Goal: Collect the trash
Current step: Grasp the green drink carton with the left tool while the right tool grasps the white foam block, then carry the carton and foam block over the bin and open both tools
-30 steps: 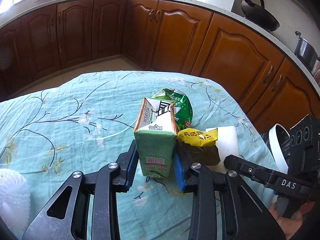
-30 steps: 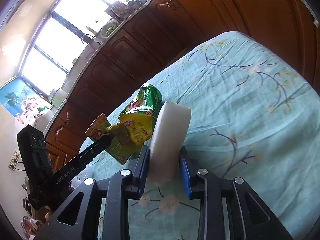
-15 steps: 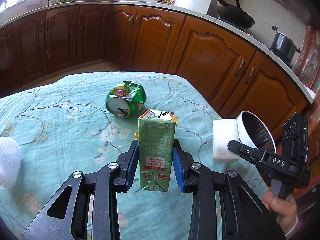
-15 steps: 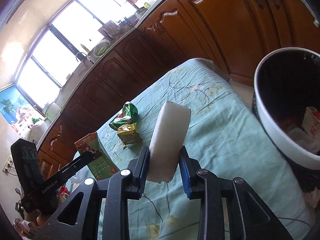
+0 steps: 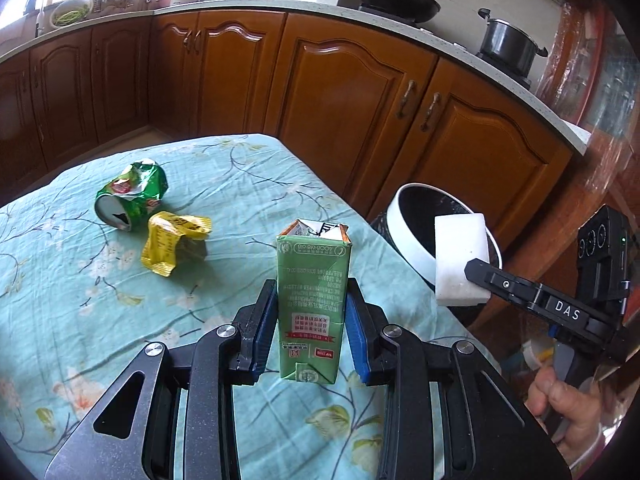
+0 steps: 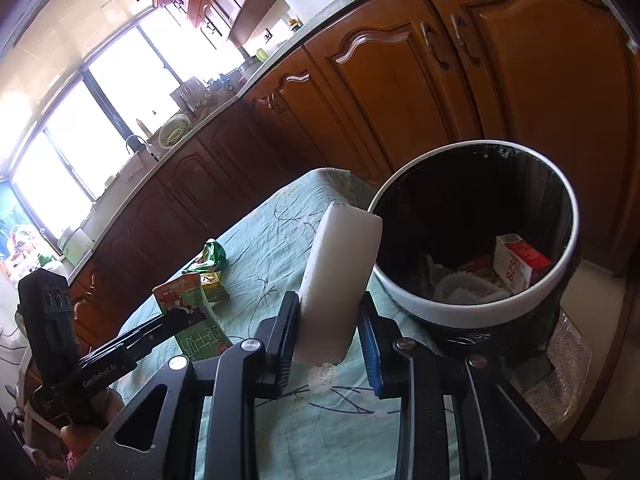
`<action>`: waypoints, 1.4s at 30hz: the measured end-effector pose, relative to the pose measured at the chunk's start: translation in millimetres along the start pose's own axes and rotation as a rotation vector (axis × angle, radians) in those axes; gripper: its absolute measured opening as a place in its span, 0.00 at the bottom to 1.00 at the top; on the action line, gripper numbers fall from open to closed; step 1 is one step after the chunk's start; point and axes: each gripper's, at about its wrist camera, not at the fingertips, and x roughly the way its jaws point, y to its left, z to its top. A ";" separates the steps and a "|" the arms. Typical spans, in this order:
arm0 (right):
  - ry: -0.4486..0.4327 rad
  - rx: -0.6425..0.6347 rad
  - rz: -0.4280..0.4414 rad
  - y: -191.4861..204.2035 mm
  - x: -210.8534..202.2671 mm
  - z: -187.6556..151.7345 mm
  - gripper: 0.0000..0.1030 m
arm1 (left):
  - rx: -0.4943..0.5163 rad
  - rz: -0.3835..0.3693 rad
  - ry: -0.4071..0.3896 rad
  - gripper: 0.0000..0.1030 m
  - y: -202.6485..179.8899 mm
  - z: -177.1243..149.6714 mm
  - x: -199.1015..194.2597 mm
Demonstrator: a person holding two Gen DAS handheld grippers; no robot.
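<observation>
The left gripper [image 5: 311, 332] reaches up from the bottom of its own view, angled downward over the table, its blue-padded jaws pressed on both sides of a green drink carton [image 5: 313, 306] held upright in the middle of the frame. The print on the carton is upside down and too small to read, apart from a small red label near its lower end.

At the right edge of that view the right gripper [image 5: 472, 270] comes in from the lower right, a hand [image 5: 560, 398] wrapped round its handle, with "DAS" in white on its arm. It is clamped on a white foam block [image 5: 460, 260], which sits in front of the rim of the trash bin [image 5: 408, 248].

The right wrist view shows that block [image 6: 338, 284] upright at centre, narrowly gripped between the jaws (only its lower part lies between the pads). Here the bin [image 6: 472, 308] fills the right half, white-rimmed with a black liner, and its inside shows: a red and white carton [image 6: 518, 262] and white netting. The left gripper's arm at lower left reads "GenRobot.AI".

Only the left view shows clearly the crushed green can [image 5: 130, 196] and the yellow wrapper [image 5: 174, 246] lying close together on the floral tablecloth [image 5: 60, 300], at centre left.
</observation>
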 end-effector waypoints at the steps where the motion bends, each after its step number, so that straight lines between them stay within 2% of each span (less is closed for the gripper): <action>1: -0.007 0.002 -0.008 -4.1 -4.2 0.3 0.29 | 0.008 -0.005 0.000 0.30 -5.1 0.5 0.7; 8: -0.040 0.020 -0.044 -27.8 -25.8 3.0 0.29 | 0.059 -0.036 0.009 0.30 -39.4 4.1 9.4; 19: -0.072 0.029 -0.088 -47.1 -41.8 8.8 0.29 | 0.106 -0.066 0.014 0.30 -72.4 11.0 20.1; 42: -0.097 0.008 -0.190 -67.7 -39.9 34.2 0.29 | 0.181 -0.117 0.030 0.30 -115.2 40.9 57.9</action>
